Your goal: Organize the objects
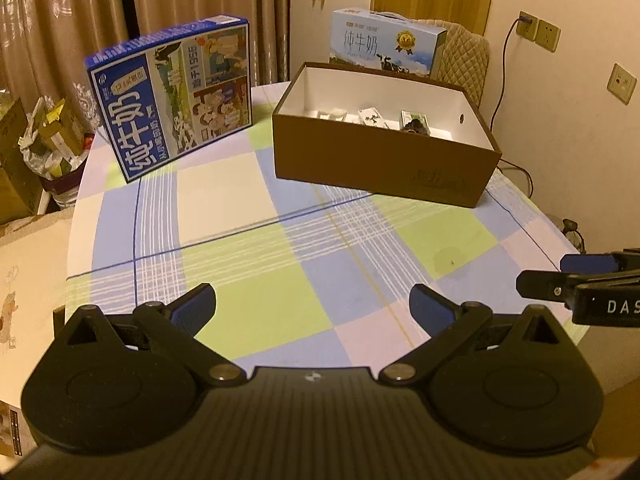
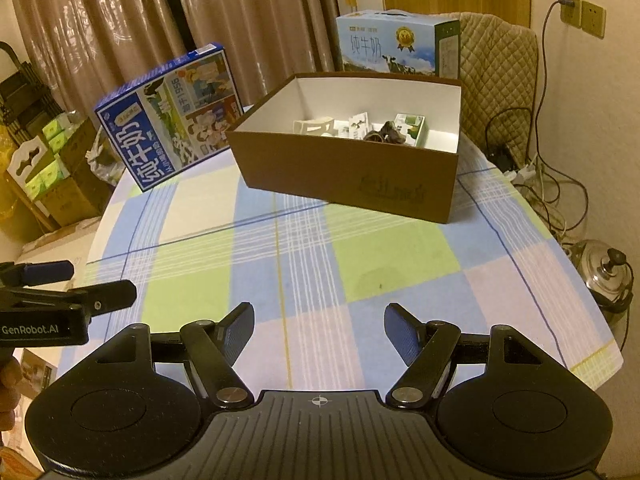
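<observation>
Both grippers, left gripper [image 1: 312, 306] and right gripper [image 2: 319, 328], are held low over the checked tabletop [image 2: 312, 280], fingers spread apart and empty. Beyond them, an open brown box [image 2: 352, 178] is set with its long axis running left-right; small cartons [image 2: 409, 128] are gathered inside at its far side.

Tabletop [image 1: 280, 240] in a check of pale blue, light green, pink and cream with thin white and dark blue lines, brown box [image 1: 380, 168] with white inside, deep blue milk carton [image 1: 168, 96] with cartoon panels, light blue milk carton [image 1: 384, 44] with gold medal, beige patterned curtains [image 1: 120, 0], black grippers with blue pads [image 1: 430, 310].
</observation>
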Tool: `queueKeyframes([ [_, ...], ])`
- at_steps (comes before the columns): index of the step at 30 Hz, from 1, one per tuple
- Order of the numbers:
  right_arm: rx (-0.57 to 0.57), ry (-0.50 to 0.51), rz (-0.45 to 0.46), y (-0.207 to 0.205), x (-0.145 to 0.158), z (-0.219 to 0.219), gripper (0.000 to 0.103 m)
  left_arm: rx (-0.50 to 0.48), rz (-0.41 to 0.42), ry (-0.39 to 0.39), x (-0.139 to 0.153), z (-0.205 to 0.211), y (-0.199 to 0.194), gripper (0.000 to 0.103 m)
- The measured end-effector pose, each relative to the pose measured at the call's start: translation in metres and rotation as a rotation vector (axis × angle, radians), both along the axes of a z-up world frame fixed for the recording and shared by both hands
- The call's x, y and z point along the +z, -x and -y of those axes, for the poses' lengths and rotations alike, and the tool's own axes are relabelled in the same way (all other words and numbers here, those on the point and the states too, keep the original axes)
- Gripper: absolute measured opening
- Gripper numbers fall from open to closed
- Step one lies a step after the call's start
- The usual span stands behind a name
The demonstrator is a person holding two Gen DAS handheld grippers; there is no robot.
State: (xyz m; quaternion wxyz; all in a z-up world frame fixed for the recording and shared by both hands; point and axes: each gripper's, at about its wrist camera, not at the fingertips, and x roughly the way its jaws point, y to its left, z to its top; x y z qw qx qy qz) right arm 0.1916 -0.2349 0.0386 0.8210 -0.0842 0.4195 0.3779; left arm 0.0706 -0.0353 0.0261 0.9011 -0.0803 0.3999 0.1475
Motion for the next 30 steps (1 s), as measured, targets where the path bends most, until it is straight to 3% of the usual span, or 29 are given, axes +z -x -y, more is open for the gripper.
queueKeyframes([
  [30, 0.023, 0.021, -0.010, 0.013, -0.004, -0.016, 0.069, 0.007, -0.027, 0.010, -0.009, -0.008, 0.004, 0.102],
])
